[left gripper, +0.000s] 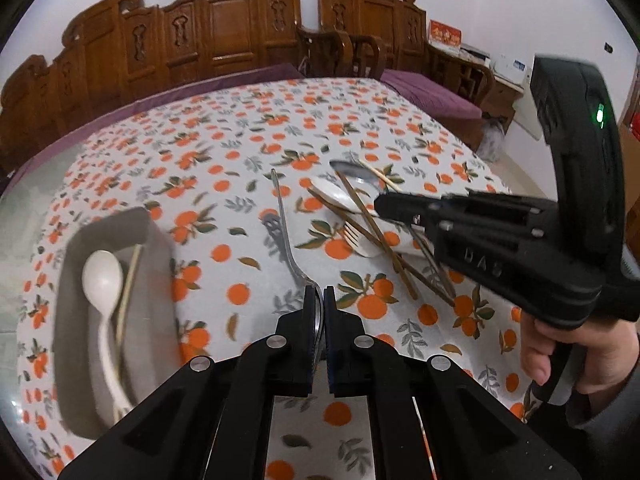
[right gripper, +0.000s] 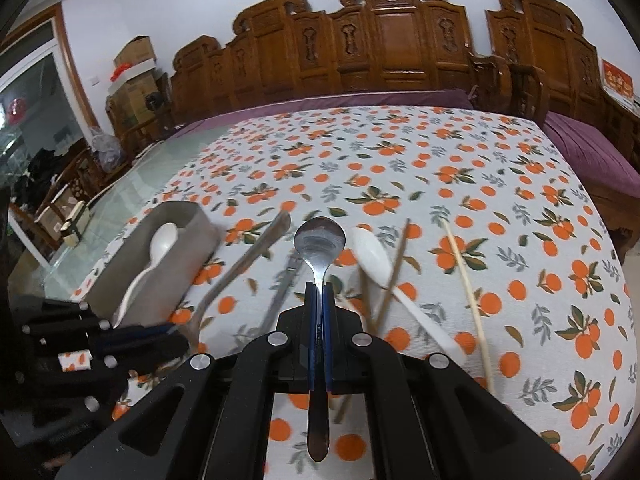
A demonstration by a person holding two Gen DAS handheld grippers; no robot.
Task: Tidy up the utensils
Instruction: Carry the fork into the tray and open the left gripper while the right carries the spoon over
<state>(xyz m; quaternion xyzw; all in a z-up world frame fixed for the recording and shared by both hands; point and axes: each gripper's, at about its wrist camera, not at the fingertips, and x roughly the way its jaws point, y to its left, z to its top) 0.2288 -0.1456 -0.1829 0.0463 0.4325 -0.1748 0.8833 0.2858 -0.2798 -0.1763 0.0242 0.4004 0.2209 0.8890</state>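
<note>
**Two grippers, each clamped on a metal utensil above the orange-print table**

Two views show you the same table (right gripper: 500, 208), covered in a white cloth printed with oranges and leaves. Carved wooden chairs (right gripper: 400, 40) line its far edge against a white wall, and a purple cushion (right gripper: 592, 152) sits on the seat at the right. Cardboard boxes (right gripper: 134, 60) are stacked in the far left corner beside a glass door.

On your left stands a grey tray (left gripper: 156, 236); inside it lie a white plastic spoon (left gripper: 102, 276) and a pale chopstick (left gripper: 130, 284) side by side.

Your left gripper (left gripper: 319, 294) points along the table, its jaws narrow and pinched on a steel utensil (left gripper: 286, 232) whose long handle runs away from you, just off the cloth.

Your right gripper (right gripper: 319, 292) is held level, jaws closed tight on the neck of a metal spoon (right gripper: 319, 236). Its bowl faces forward and upright, and its handle passes back between the jaws. From the left view you see your right hand (left gripper: 576, 356) wrapped around that gripper's handle, the tool hovering over the loose pile.

In that pile, on the cloth to the right of centre, lie another white spoon (right gripper: 374, 256), brown chopsticks (left gripper: 376, 236), a fork (left gripper: 352, 236) and a pale chopstick (right gripper: 468, 292) apart on the right.
</note>
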